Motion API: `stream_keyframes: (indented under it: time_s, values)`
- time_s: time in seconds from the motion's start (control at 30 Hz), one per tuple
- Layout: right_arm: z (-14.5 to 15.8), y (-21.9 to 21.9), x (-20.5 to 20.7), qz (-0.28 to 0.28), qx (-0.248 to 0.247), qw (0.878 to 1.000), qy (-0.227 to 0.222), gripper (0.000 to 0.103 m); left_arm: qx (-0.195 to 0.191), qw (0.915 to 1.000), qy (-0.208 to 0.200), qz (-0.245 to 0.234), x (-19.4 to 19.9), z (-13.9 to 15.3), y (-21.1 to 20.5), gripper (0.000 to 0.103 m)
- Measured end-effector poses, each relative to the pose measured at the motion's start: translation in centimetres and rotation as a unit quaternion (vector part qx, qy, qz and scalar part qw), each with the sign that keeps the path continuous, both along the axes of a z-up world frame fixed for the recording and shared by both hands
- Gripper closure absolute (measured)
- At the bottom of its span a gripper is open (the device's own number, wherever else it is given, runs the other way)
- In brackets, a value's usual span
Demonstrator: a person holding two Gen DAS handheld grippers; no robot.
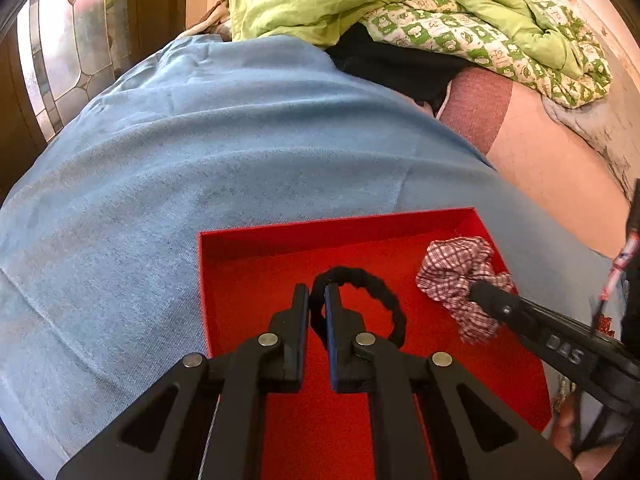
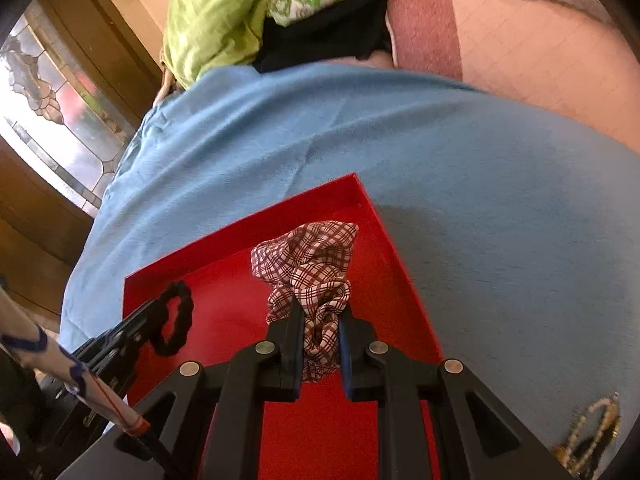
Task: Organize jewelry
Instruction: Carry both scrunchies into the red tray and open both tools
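- Daylight enters through a leaded glass window [image 1: 60,60] at the left of both views; its panes are blown out to near white in the right wrist view.
- Warm, overexposed glare washes the pale wall [image 1: 592,12] at the upper right of the left wrist view.
- Soft shadows fall across the blue cloth [image 2: 460,168], darkest just beside the red tray [image 2: 384,224].
- Fisheye distortion bows every straight edge; black vignetting rings the corners.
- The right wrist view is softer, with the cloth's weave smeared; a beaded item [image 2: 592,432] at its lower right is blurred.
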State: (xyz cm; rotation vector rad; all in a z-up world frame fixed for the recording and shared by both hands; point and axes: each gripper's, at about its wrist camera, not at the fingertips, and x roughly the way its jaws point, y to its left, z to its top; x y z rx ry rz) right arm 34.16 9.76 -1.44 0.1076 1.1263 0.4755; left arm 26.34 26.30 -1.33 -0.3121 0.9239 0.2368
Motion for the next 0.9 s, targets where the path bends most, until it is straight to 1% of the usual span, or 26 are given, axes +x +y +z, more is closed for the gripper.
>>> stream_keyframes:
  time_s: [0.1, 0.13, 0.17, 0.2, 0.23, 0.27, 0.47, 0.57, 0.63, 0.7, 0.8, 0.9]
  values:
    - [-0.7, 0.3, 0.6, -0.004, -0.004, 1.000, 0.001, 0.084, 0.006, 1.0000, 0.005, 0.001, 0.2, -0.3, 0.0, 0.094]
    - [-0.8, 0.3, 0.6, -0.005, -0.004, 1.000, 0.002, 0.077, 0.004, 1.0000, 0.007, 0.001, 0.2, -0.4, -0.1, 0.094]
    - [-0.9, 0.3, 0.7, -0.005, -0.002, 1.000, 0.003, 0.072, 0.005, 1.0000, 0.008, 0.001, 0.3, -0.4, -0.1, 0.090]
    - [-0.7, 0.2, 0.7, -0.006, -0.002, 1.000, 0.000, 0.063, 0.008, 0.9999, 0.008, 0.001, 0.3, -0.4, -0.3, 0.082]
    - [-0.6, 0.0, 0.5, -0.007, -0.003, 1.000, -0.004, 0.060, 0.012, 0.9999, 0.008, 0.000, 0.3, -0.3, -0.4, 0.076]
    - [-0.3, -0.1, 0.4, -0.005, -0.004, 1.000, -0.009, 0.060, 0.017, 0.9998, 0.006, 0.003, 0.2, -0.1, -0.6, 0.066]
    - [1.7, -2.4, -0.8, -0.009, 0.020, 1.000, -0.020, 0.060, 0.022, 0.9996, -0.016, 0.007, -0.4, 1.6, -0.9, 0.065]
    - [3.3, -5.1, -2.8, -0.017, 0.048, 0.998, -0.031, 0.060, 0.024, 0.9992, -0.031, 0.000, -0.8, 2.6, -1.8, 0.065]
    - [4.2, -7.5, -4.8, -0.028, 0.061, 0.997, -0.043, 0.060, 0.029, 0.9987, -0.040, -0.015, -0.9, 3.2, -3.2, 0.065]
    - [4.6, -9.5, -6.5, -0.031, 0.073, 0.996, -0.045, 0.060, 0.038, 0.9976, -0.047, -0.034, -1.0, 3.7, -5.0, 0.064]
    - [5.1, -13.0, -9.4, -0.044, 0.075, 0.995, -0.056, 0.060, 0.042, 0.9960, -0.051, -0.060, -1.3, 4.0, -7.3, 0.064]
    - [5.4, -17.0, -11.6, -0.065, 0.078, 0.992, -0.069, 0.060, 0.048, 0.9927, -0.054, -0.097, -1.9, 4.2, -10.6, 0.064]
